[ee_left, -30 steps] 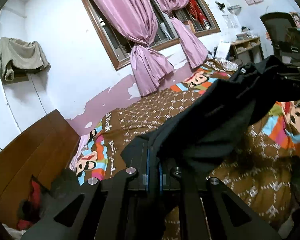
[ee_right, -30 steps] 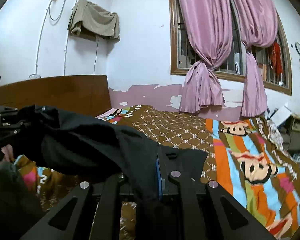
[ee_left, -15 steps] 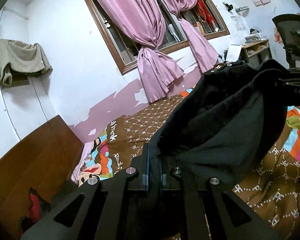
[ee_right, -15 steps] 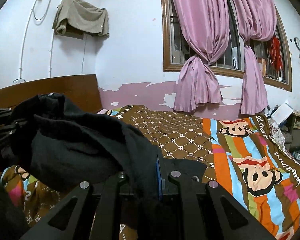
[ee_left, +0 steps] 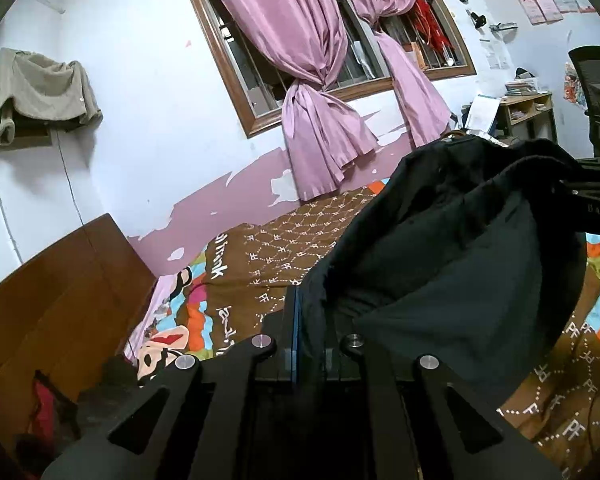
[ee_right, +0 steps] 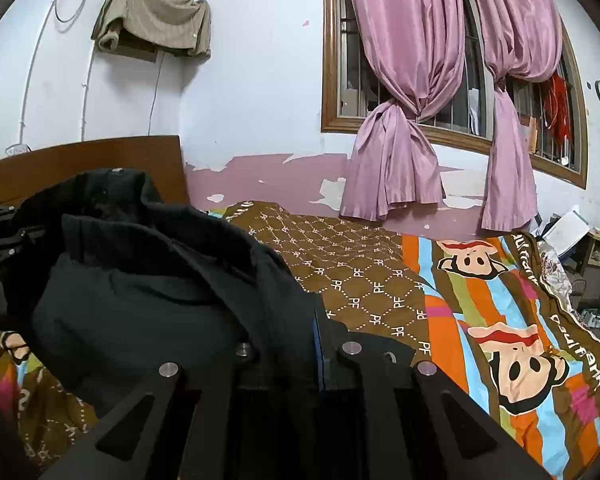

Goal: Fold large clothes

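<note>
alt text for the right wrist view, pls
The right hand-held gripper is shut on a black garment that sags in a bunch to its left, above a bed with a brown and striped cartoon blanket. Behind: a white wall, a window with tied pink curtains and a wooden headboard.

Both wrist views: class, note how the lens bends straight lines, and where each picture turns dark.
Left wrist view: the window frame bows and leans, corners blacken, and the black garment loses detail. Right wrist view: the headboard curves, the curtains stay sharp, and the garment reads near-black under even room light.
</note>
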